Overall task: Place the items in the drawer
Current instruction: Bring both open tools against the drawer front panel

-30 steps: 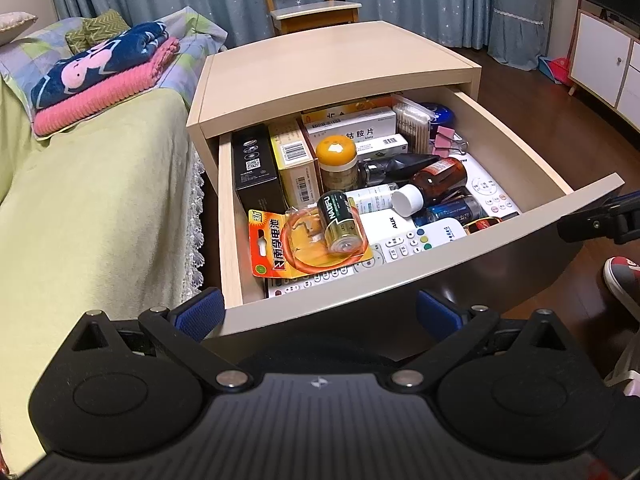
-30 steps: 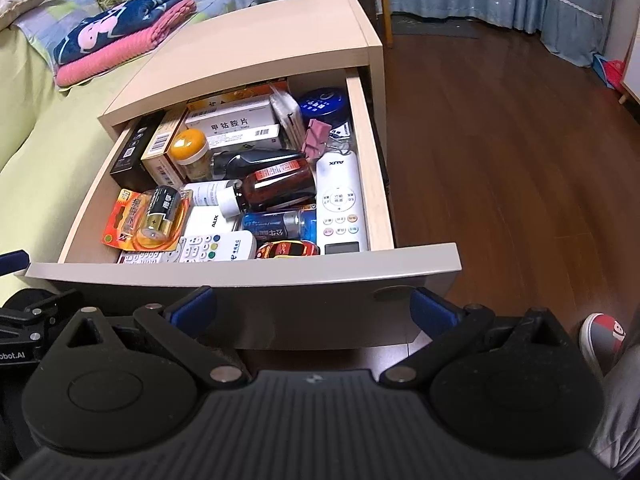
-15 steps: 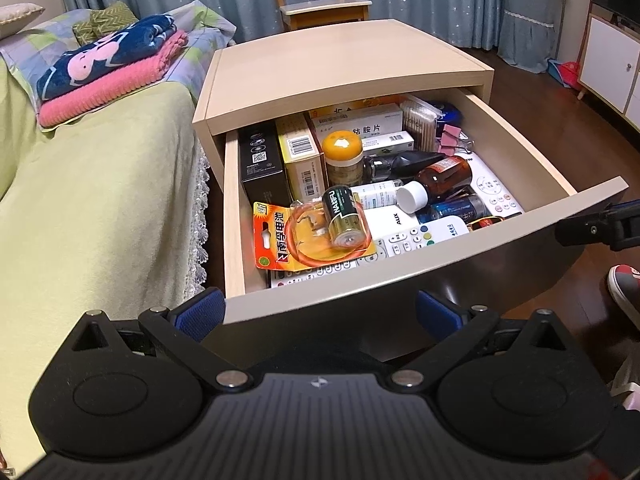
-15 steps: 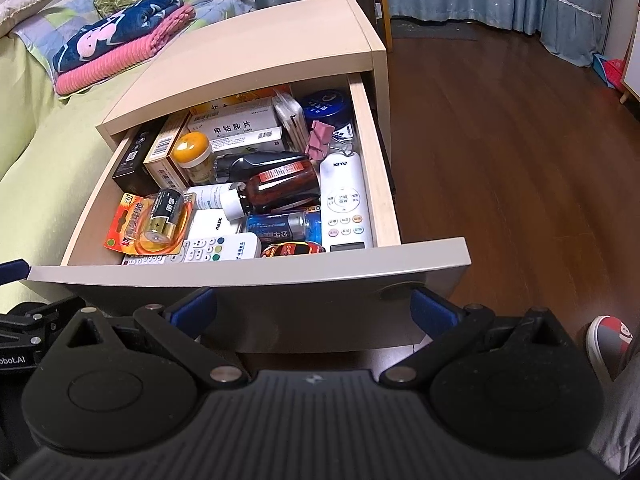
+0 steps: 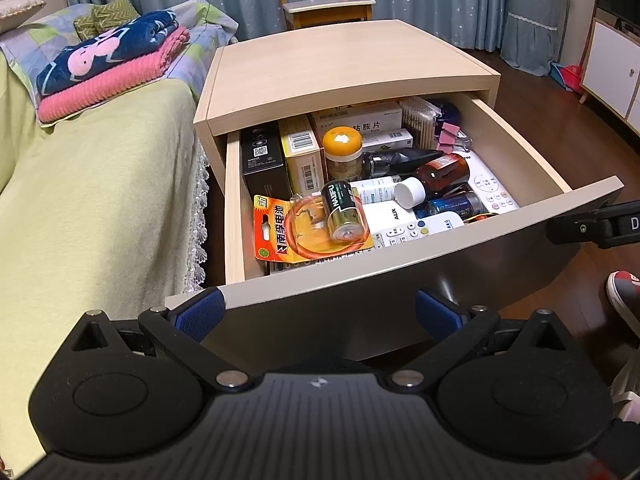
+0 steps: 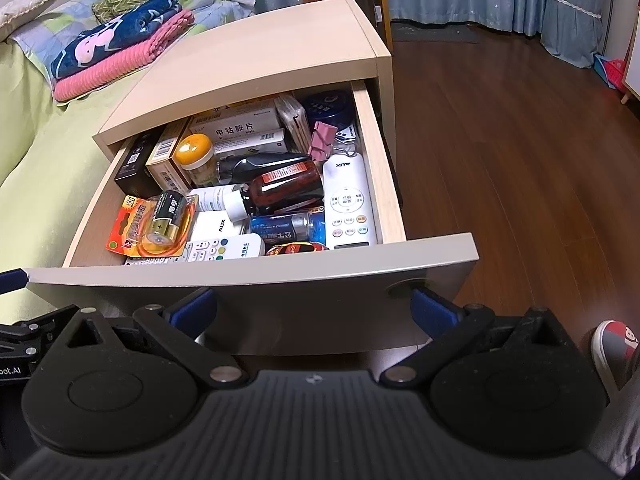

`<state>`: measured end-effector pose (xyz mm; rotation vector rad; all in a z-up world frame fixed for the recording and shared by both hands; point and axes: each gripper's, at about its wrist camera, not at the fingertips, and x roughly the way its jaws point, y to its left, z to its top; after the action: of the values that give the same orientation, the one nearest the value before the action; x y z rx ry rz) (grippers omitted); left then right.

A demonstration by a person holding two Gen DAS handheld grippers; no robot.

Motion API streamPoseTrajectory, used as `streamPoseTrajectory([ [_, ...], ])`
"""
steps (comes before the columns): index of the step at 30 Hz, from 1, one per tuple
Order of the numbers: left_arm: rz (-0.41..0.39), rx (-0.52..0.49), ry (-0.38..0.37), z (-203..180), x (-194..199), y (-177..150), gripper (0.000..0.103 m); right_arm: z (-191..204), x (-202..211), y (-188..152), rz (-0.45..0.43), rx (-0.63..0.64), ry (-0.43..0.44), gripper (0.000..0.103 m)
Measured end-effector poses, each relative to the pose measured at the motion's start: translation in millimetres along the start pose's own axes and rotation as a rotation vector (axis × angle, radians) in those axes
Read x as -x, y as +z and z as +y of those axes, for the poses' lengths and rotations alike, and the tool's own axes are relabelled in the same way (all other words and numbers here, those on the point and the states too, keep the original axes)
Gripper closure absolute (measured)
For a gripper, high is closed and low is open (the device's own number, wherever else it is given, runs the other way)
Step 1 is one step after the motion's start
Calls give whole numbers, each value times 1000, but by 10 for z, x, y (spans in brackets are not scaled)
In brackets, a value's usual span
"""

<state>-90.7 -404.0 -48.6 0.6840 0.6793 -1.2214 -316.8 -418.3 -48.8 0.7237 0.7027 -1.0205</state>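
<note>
1. Your left gripper [image 5: 316, 312] hangs with jaws spread wide and nothing between them, its blue fingertips [image 5: 198, 314] straddling the drawer front [image 5: 400, 280] near its left end, as if squared up to the panel rather than reaching for any item.

2. Your right gripper [image 6: 312, 308] is likewise parted and empty, low against the same panel, its right pad beside the round recess [image 6: 404, 289] at about 1 o'clock from the jaws.

3. At 12 o'clock from both grippers, the drawer [image 6: 378, 168] stands pulled out from the nightstand [image 5: 340, 64] and is packed with items: a battery pack [image 5: 312, 228] on top at the front left, a brown bottle [image 6: 286, 186] on its side mid-drawer, a yellow-lidded jar [image 5: 342, 148] behind it, a white remote [image 6: 348, 200] along the right wall, medicine boxes [image 6: 240, 126] at the back.

4. The goods already lie where the task wants them; neither gripper carries anything, and the nightstand top is bare.

5. Two empty grippers set level on the front would suit a push to close it, though a pause between placements would look the same.

6. At 10 o'clock, folded blankets [image 5: 112, 64] rest on the bed [image 5: 100, 200]; a shoe [image 6: 616, 344] shows at 3 o'clock.
</note>
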Motion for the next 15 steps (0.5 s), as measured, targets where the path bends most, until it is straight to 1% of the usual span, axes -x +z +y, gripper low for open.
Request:
streamPoseTrajectory([
  [6,0,18,-25,18,6,-19,1,20,15,-27,-12,-7,8,1],
  [15,-1,41,-32,42,0,4,1,52,41,-73,-29,-15,14,1],
])
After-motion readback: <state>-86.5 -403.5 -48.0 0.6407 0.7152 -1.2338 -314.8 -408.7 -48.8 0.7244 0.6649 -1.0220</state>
